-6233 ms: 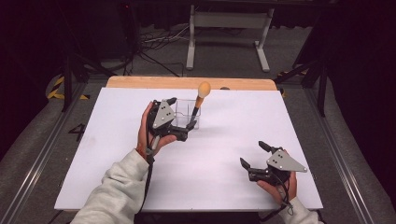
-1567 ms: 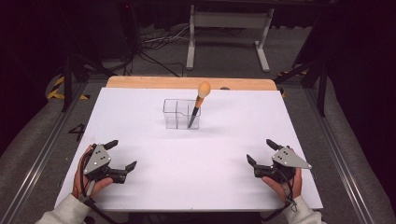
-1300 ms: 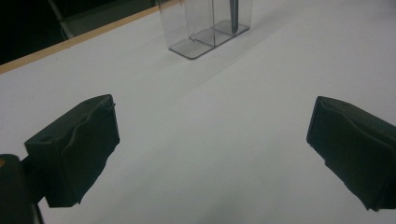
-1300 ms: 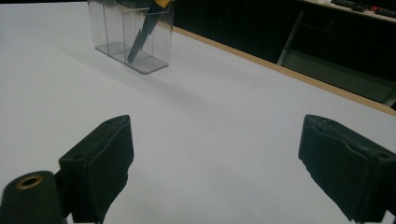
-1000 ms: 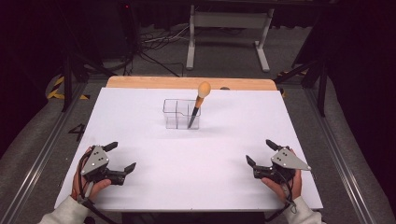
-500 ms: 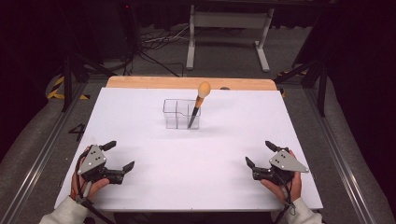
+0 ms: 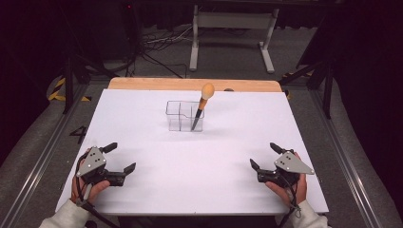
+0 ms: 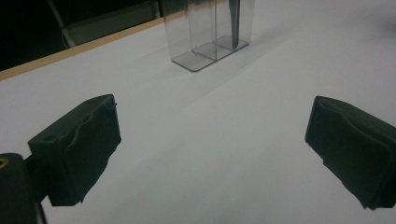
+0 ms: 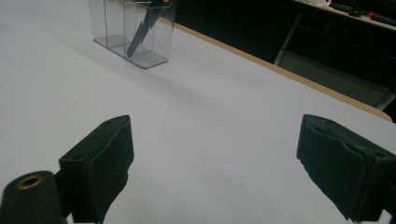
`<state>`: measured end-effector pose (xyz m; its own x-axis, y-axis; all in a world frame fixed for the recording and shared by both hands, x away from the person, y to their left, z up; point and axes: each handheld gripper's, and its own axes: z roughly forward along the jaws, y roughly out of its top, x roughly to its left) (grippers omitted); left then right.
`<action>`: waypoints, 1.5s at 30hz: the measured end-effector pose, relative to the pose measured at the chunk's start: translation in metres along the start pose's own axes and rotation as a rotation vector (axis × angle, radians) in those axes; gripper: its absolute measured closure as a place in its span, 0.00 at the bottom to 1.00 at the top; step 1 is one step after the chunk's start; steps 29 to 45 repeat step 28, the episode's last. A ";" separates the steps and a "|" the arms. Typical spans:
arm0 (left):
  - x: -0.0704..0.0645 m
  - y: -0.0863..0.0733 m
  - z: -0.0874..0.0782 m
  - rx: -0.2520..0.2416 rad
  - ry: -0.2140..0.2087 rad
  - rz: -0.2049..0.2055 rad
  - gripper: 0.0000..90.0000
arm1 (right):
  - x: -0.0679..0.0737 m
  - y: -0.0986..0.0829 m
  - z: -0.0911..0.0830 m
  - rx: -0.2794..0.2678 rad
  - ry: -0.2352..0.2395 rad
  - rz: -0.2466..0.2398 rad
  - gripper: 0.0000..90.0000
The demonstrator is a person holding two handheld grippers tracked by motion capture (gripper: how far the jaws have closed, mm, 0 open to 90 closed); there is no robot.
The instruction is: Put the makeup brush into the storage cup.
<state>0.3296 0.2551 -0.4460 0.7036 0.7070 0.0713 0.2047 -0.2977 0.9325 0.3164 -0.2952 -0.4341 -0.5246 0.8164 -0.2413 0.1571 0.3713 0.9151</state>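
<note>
Observed: left gripper (image 7: 119, 157) and right gripper (image 7: 263, 156) — jaws spread, empty — low over white table (image 7: 228, 156), well apart from clear holder (image 7: 184, 115) containing tilted knife (image 7: 201, 108).

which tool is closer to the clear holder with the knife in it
Left, though narrowly. The left tool sits near and left of the clear holder; the right tool sits near and right, slightly farther off.
</note>
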 end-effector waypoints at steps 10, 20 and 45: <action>0.001 0.001 -0.003 -0.014 0.010 -0.006 0.04 | -0.004 0.000 -0.001 -0.008 0.003 0.030 0.12; 0.003 0.001 -0.002 -0.022 0.011 -0.014 0.04 | -0.006 -0.001 -0.002 -0.009 -0.001 0.043 0.12; 0.004 0.001 -0.002 -0.020 0.009 -0.020 0.04 | -0.006 -0.001 -0.002 -0.008 0.000 0.045 0.12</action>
